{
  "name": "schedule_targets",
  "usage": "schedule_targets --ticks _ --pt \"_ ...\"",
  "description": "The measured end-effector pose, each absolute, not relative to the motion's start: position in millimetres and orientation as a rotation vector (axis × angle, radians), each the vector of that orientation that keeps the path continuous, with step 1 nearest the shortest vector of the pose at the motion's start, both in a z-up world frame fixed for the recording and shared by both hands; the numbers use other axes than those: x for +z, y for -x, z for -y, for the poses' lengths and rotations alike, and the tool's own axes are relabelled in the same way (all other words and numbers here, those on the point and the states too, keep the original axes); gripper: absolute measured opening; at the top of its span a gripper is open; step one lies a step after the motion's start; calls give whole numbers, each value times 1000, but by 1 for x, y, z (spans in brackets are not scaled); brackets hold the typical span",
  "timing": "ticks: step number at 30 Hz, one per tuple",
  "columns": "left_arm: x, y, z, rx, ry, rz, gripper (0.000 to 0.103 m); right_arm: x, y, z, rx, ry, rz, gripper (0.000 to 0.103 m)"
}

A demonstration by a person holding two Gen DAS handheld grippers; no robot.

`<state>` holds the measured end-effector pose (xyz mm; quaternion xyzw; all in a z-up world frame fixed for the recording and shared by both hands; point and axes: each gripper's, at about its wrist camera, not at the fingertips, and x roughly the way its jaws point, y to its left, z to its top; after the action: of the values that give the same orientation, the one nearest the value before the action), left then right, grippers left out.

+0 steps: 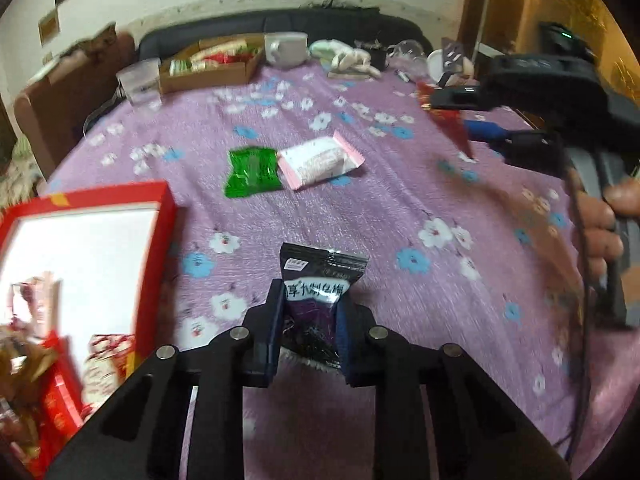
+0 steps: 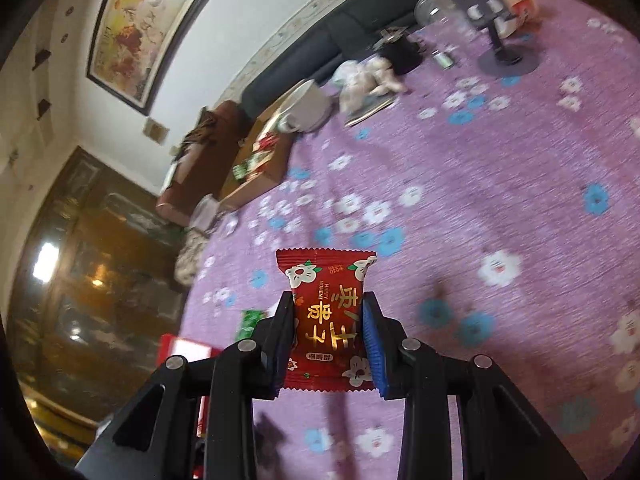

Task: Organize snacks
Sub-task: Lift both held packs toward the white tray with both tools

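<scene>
Both hands loaded right now. Left gripper (image 1: pixel 310 312) has its jaws pinching a dark purple-black snack packet (image 1: pixel 320 292), held clear of the worktop w/ the red box (image 1: pixel 160 216) just off to its left. Right gripper (image 2: pixel 328 332) jaws are clamped on a red snack packet (image 2: pixel 328 320) w/ gold lettering, also lifted off the cloth; in the left view that gripper sits at the far right, a person's hand (image 1: pixel 612 216) on its handle. Progress, as a judgement: partway. The red box already has several red & white wrapped snacks piled in its near corner, but most of its white floor is bare. Left to do: these two held packets need dropping in, plus a green packet (image 1: pixel 252 172) and a pink-white packet (image 1: pixel 320 162) lying touching each other mid-worktop, well apart from the box. So approx four items outstanding, if the red box is the target; can't tell for sure, since a brown cardboard tray (image 1: pixel 208 68) at the far edge also holds packets. Surface: worktop covered w/ a purple cloth (image 1: pixel 400 208) printed w/ white & blue flowers, soft-looking, slightly wrinkled. Far edge clutter: white mug (image 1: pixel 286 50), clear plastic cup (image 1: pixel 138 80), a glass, some pale crumpled stuff, a small stand. Room: dark sofa behind the worktop, white wall w/ a framed painting (image 2: pixel 140 28), dark wood cabinet w/ glass doors to one side. Both views motion-blurred at the edges.
</scene>
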<state>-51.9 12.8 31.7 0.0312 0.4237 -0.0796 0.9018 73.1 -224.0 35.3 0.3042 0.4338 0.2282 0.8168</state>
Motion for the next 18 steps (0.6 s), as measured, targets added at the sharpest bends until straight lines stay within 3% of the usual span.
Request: schedule_targets --ticks 7,18 --pt "58 80 -13 -134 -129 -765 20 40 -63 190 563 -599 -929 33" --pt "36 71 -26 -139 -65 -841 20 37 -61 181 547 -556 -939 33"
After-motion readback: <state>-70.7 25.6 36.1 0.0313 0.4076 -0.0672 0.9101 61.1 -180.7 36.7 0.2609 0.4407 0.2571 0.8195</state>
